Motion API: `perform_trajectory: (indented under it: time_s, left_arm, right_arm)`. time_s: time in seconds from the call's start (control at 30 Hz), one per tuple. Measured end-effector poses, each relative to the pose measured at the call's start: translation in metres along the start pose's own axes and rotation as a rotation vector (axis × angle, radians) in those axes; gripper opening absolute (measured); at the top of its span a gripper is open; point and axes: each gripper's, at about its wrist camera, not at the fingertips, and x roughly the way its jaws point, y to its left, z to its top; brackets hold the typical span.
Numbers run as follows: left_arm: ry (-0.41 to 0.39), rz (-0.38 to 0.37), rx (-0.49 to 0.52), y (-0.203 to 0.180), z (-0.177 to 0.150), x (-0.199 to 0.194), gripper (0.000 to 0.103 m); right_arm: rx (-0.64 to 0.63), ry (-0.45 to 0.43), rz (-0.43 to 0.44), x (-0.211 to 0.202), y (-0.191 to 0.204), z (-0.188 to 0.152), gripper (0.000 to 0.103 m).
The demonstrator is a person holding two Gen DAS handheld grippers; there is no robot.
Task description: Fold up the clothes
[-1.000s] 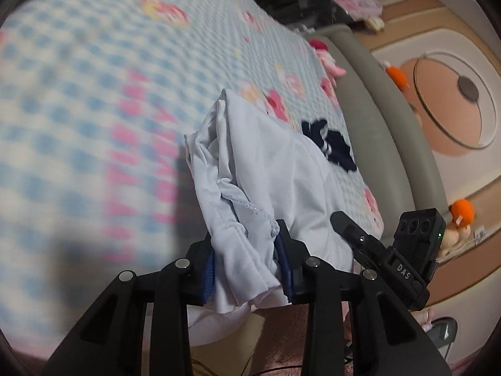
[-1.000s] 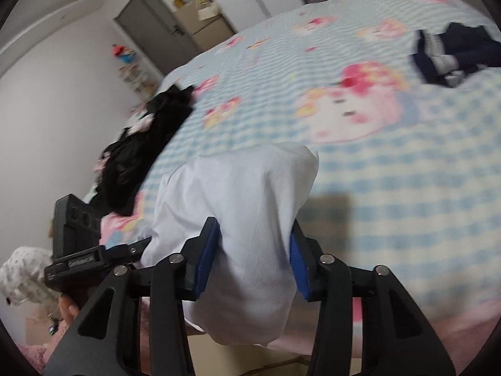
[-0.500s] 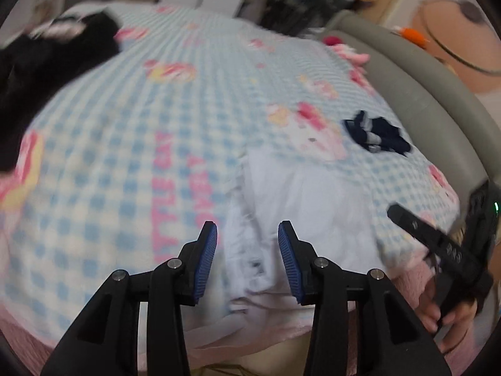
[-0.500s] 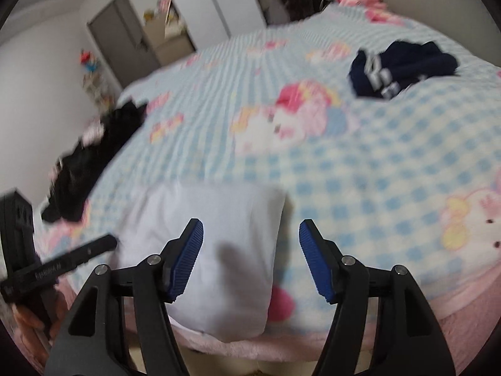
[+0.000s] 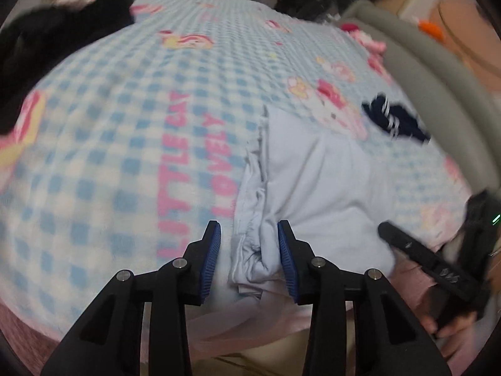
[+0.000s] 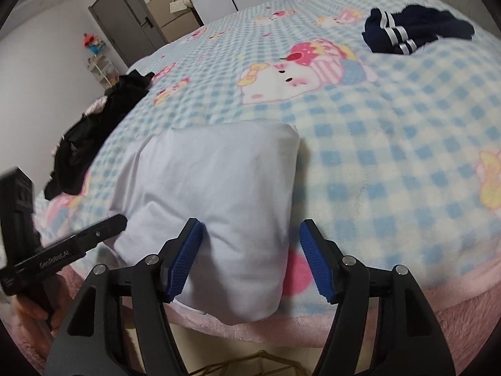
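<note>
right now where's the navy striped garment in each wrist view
Left wrist: navy striped garment at right of centre, beyond the folded white garment.
Right wrist: it lies at upper right, far across the blanket.
Shared landmark: the white garment at the near bed edge.

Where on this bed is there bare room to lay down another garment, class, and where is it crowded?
Bare blanket lies right of the white folded garment, below the navy striped clothes. Another free patch lies between the white garment and the black clothes pile, around the pink lettering. The near edge is crowded, with the garment and both grippers.
</note>
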Motion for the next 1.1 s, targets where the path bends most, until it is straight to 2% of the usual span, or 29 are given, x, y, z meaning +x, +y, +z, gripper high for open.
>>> perform_trajectory:
  time_s: [0.07, 0.2, 0.3, 0.33, 0.37, 0.47, 0.5, 0.57, 0.67, 0.73, 0.8, 0.93, 1.03, 1.1]
  left_arm:
    - [-0.04, 0.039, 0.037, -0.005, -0.001, -0.008, 0.039]
    - [-0.104, -0.006, 0.008, -0.01, 0.001, -0.024, 0.038]
    - [-0.117, -0.124, -0.009, -0.021, 0.005, -0.029, 0.038]
    - [-0.112, -0.12, 0.012, -0.028, 0.005, -0.025, 0.038]
    - [-0.106, -0.087, 0.045, -0.035, 0.004, -0.02, 0.038]
    - [-0.035, 0.022, 0.061, -0.034, -0.001, 0.002, 0.038]
    - [-0.013, 0.062, 0.044, -0.027, -0.002, 0.008, 0.038]
    - [0.008, 0.084, 0.004, -0.01, -0.005, 0.01, 0.045]
    - [-0.017, 0.058, -0.045, 0.0, -0.006, -0.002, 0.046]
    - [-0.071, 0.09, -0.016, -0.01, -0.006, -0.013, 0.044]
    - [-0.118, 0.085, 0.028, -0.023, -0.005, -0.02, 0.043]
    - [-0.186, 0.009, 0.104, -0.051, 0.01, -0.03, 0.044]
    - [-0.176, -0.01, 0.156, -0.067, 0.021, -0.019, 0.044]
    - [-0.131, 0.01, 0.193, -0.072, 0.021, -0.003, 0.044]
  right_arm:
    - [0.017, -0.018, 0.007, -0.004, -0.002, 0.002, 0.066]
    - [0.009, -0.062, -0.016, -0.013, 0.002, 0.004, 0.066]
    - [-0.004, -0.075, -0.022, -0.018, 0.007, 0.006, 0.066]
    - [-0.012, -0.071, -0.013, -0.017, 0.01, 0.006, 0.066]
    - [-0.021, -0.066, -0.003, -0.016, 0.012, 0.007, 0.066]
    - [-0.055, -0.03, -0.009, -0.008, 0.018, 0.005, 0.066]
    - [-0.06, -0.024, -0.019, -0.006, 0.018, 0.003, 0.066]
    - [-0.069, -0.012, -0.037, -0.002, 0.018, -0.002, 0.066]
    - [-0.05, -0.023, -0.046, -0.007, 0.01, -0.001, 0.067]
    - [-0.059, -0.063, -0.072, -0.016, 0.012, 0.002, 0.067]
    - [-0.074, -0.106, -0.094, -0.026, 0.015, 0.006, 0.067]
    - [-0.111, -0.128, -0.061, -0.038, 0.024, 0.013, 0.067]
    - [-0.161, -0.093, -0.05, -0.03, 0.033, 0.006, 0.067]
    - [-0.193, -0.038, -0.077, -0.016, 0.037, -0.001, 0.067]
